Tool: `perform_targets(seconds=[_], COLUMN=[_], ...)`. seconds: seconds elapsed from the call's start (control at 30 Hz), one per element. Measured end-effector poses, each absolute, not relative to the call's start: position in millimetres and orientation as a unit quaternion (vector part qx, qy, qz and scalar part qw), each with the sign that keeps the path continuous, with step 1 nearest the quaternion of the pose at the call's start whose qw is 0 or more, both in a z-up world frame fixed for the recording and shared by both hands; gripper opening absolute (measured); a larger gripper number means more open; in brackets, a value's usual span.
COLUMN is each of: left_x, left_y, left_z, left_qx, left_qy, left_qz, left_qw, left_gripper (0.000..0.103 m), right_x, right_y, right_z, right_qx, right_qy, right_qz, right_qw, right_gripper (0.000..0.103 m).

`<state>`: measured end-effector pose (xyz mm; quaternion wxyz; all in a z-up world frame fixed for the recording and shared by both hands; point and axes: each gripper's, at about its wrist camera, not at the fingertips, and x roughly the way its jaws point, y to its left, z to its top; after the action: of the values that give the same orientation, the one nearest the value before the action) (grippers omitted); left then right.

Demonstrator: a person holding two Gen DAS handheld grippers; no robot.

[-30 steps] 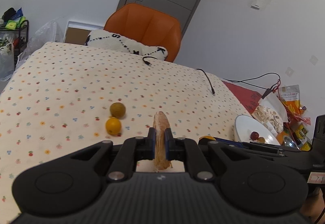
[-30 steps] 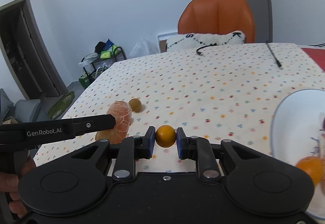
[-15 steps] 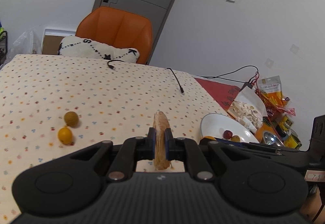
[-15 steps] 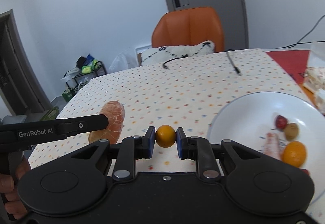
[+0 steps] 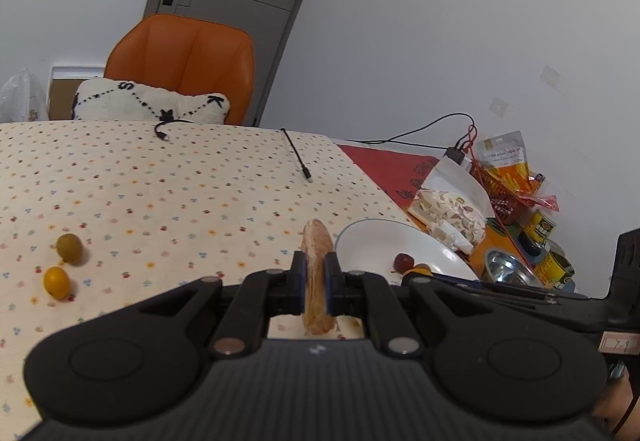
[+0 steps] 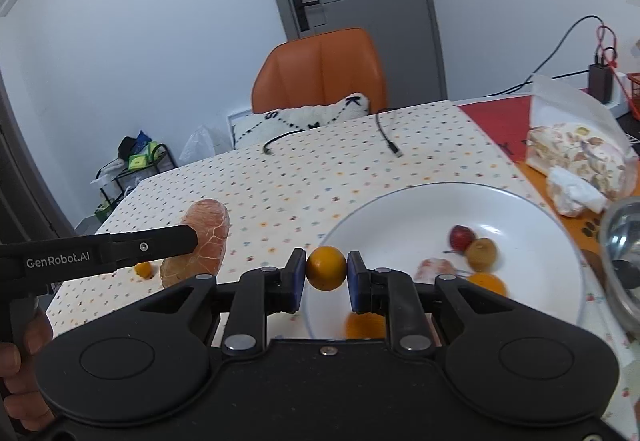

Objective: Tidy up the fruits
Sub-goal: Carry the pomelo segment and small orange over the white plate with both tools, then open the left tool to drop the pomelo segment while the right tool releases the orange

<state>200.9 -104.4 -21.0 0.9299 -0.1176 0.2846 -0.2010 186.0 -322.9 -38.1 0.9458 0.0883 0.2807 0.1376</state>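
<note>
My left gripper [image 5: 316, 277] is shut on a peeled pinkish citrus segment [image 5: 317, 273], held above the table left of the white plate [image 5: 368, 241]. It shows from the side in the right wrist view [image 6: 208, 237]. My right gripper [image 6: 326, 269] is shut on a small orange fruit [image 6: 326, 268] over the near left rim of the plate [image 6: 400, 217]. The plate holds a red fruit [image 6: 460, 237], a brown-green fruit [image 6: 482, 254], orange fruits [image 6: 486, 283] and a pink segment [image 6: 432, 268]. A green fruit [image 5: 69, 248] and an orange fruit [image 5: 57, 282] lie on the cloth at left.
An orange chair [image 5: 184, 61] with a cushion [image 5: 152, 105] stands at the table's far edge. Two cables [image 5: 296, 155] lie on the cloth. Snack bags [image 5: 452, 205], cans [image 5: 544, 229] and a metal bowl [image 5: 508, 267] crowd the right side beyond the plate.
Both grippers have swung right toward the plate, each still holding its fruit. The right gripper's orange fruit now hangs over the plate's rim.
</note>
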Motion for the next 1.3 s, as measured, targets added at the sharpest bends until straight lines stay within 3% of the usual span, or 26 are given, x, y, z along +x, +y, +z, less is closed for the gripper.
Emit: perform_targets(seconds=[1.3], left_x=[228], left_y=[-174], left_z=[-35], left_qx=[-0.097], left_qy=[0.31], left_qz=[-0.253], left_qw=[0.911], left_gripper=[0.008], right_x=[181], right_y=[-398], right_z=[-52], right_qx=[0.119], right_qy=[0.288], right_qz=[0.043], right_qw=[0.949], right_gripper=[0.021])
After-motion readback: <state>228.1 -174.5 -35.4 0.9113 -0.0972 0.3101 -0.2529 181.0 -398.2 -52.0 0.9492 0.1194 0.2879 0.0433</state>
